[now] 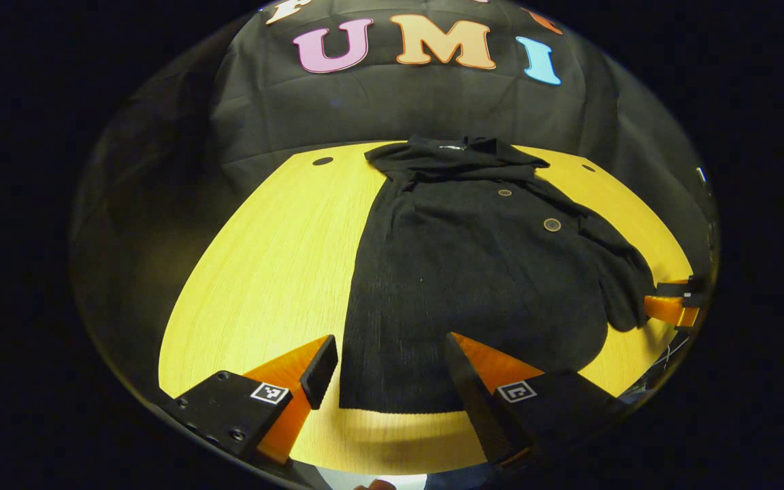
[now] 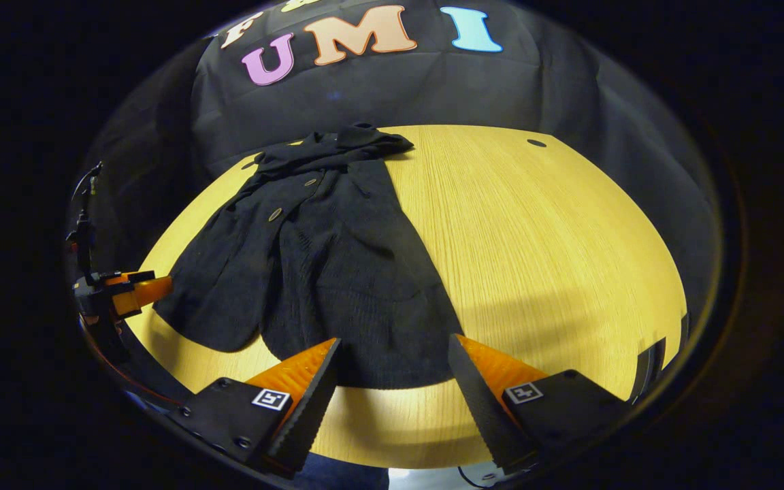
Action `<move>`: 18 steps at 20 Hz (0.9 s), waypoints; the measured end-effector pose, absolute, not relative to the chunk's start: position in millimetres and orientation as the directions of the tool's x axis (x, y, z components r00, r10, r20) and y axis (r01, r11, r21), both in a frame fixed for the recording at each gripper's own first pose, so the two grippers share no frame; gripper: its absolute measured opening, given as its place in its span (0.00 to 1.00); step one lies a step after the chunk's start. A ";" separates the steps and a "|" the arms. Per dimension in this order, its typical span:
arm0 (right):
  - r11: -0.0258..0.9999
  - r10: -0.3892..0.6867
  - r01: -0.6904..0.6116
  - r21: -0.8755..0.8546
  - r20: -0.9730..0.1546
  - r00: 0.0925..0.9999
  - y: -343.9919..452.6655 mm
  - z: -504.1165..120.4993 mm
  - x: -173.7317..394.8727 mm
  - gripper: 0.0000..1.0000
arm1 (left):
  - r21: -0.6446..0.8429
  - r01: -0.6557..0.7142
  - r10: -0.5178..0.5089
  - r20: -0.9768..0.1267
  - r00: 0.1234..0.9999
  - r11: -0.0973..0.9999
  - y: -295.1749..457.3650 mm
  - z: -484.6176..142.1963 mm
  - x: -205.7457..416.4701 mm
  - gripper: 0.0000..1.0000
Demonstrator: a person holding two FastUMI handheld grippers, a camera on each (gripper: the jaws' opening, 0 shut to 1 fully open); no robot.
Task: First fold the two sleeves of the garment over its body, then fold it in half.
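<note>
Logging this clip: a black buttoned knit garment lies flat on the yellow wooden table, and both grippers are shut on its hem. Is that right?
Not quite. The black buttoned knit garment does lie on the yellow wooden table, but both grippers are open: the left gripper in the left gripper view, the right gripper in the right gripper view, hold nothing.

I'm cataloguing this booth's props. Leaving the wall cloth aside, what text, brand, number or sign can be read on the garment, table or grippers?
No readable text.
Garment: no print; the pale tag at its collar is too small to read.
Left gripper: square coded markers, pattern only, no letters.
Right gripper: same kind of markers.
Table: no writing.
</note>
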State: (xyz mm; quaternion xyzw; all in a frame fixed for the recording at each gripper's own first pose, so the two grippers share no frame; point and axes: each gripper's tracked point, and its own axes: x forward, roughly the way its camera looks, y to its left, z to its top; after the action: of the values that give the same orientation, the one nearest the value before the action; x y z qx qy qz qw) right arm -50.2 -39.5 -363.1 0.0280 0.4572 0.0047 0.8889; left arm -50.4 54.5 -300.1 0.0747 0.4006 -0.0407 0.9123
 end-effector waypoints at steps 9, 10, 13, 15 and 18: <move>0.999 -0.033 0.049 -0.004 -0.793 0.608 -39.2 -367.4 -49.3 0.99 | 0.074 0.164 -0.051 -0.757 0.651 0.984 52.1 -314.2 -71.8 0.95; 0.999 -0.039 0.050 -0.010 -0.787 0.615 -39.4 -367.9 -50.0 0.93 | 0.061 0.153 -0.055 -0.753 0.655 0.986 52.5 -315.1 -72.4 0.94; 0.998 -0.045 0.063 -0.006 -0.773 0.633 -38.1 -370.1 -49.6 0.92 | 0.051 0.149 -0.066 -0.725 0.686 0.987 49.9 -314.2 -72.4 0.95; 0.997 -0.050 0.071 -0.007 -0.775 0.629 -37.2 -371.1 -50.0 0.96 | 0.050 0.145 -0.065 -0.722 0.689 0.988 48.9 -315.2 -72.1 0.95; 0.998 -0.043 0.062 -0.005 -0.780 0.624 -30.2 -370.1 -49.7 0.83 | 0.038 0.140 -0.069 -0.726 0.684 0.989 48.7 -315.3 -73.8 0.93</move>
State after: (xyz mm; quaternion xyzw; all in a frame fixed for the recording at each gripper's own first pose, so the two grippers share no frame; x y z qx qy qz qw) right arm -49.7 -30.2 -370.1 0.0110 0.4327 -0.0289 0.9010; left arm -73.8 48.7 -315.3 0.0449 0.3931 -0.0570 0.9166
